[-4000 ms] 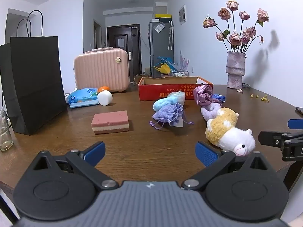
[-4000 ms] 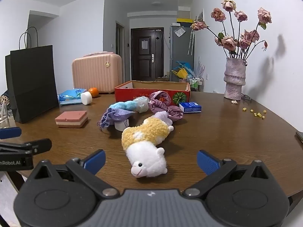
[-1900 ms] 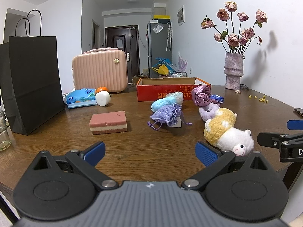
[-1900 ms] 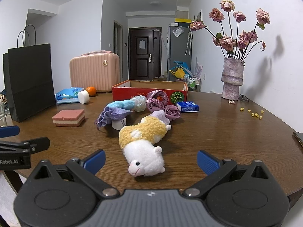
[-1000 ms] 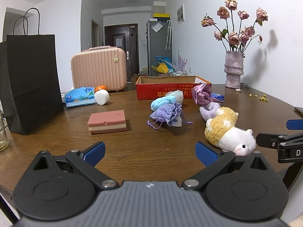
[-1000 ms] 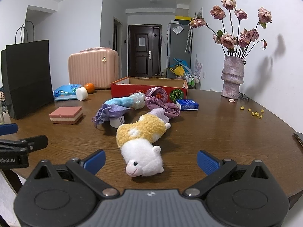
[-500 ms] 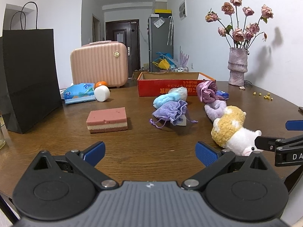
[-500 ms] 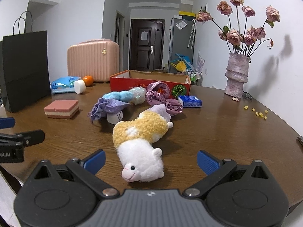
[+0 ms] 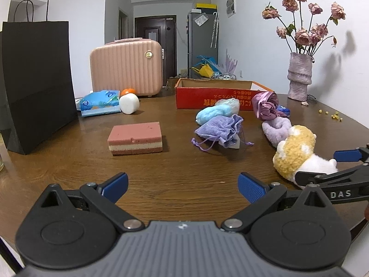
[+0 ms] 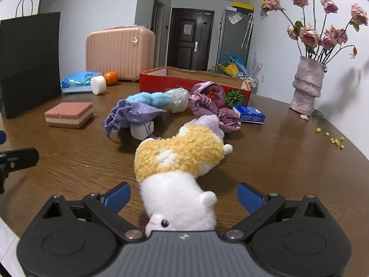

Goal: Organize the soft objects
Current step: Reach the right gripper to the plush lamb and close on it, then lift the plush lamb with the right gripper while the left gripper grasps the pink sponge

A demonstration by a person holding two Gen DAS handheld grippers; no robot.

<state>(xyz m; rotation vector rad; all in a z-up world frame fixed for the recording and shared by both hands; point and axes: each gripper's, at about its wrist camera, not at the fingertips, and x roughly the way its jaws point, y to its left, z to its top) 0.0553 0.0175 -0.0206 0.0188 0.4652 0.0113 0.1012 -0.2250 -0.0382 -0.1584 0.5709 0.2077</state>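
**Inspector:** Right gripper (image 10: 184, 196), state?

**Assistant:** Jaws spread wide and just narrowing a little. The white head of the plush alpaca (image 10: 182, 161) lies between the blue pads, clear of both. No grip.

**Inspector:** Position of the alpaca?

**Assistant:** Lying on its side on the wooden table (image 10: 288, 161), head toward the right gripper, yellow woolly body pointing away. A pale purple plush piece (image 10: 207, 121) touches its far end.

**Inspector:** Left gripper (image 9: 183, 184)?

**Assistant:** Jaws wide apart above bare tabletop, nothing between them. In its view the right gripper's fingers (image 9: 348, 155) enter from the right edge beside the alpaca.

**Inspector:** Other soft items?

**Assistant:** A lavender drawstring pouch (image 9: 219, 130) lies near the table's middle, a blue fluffy item (image 9: 213, 114) touching it behind. A mauve satin bundle (image 10: 211, 101) lies in front of the red cardboard box (image 9: 219, 92), which stands open. A pink layered sponge (image 9: 136, 137) sits apart to the left.

**Inspector:** Remainder?

**Assistant:** Black paper bag (image 9: 37, 78) at the left; pink suitcase (image 9: 125, 68) at the back; vase of dried roses (image 9: 299, 78) at the right.
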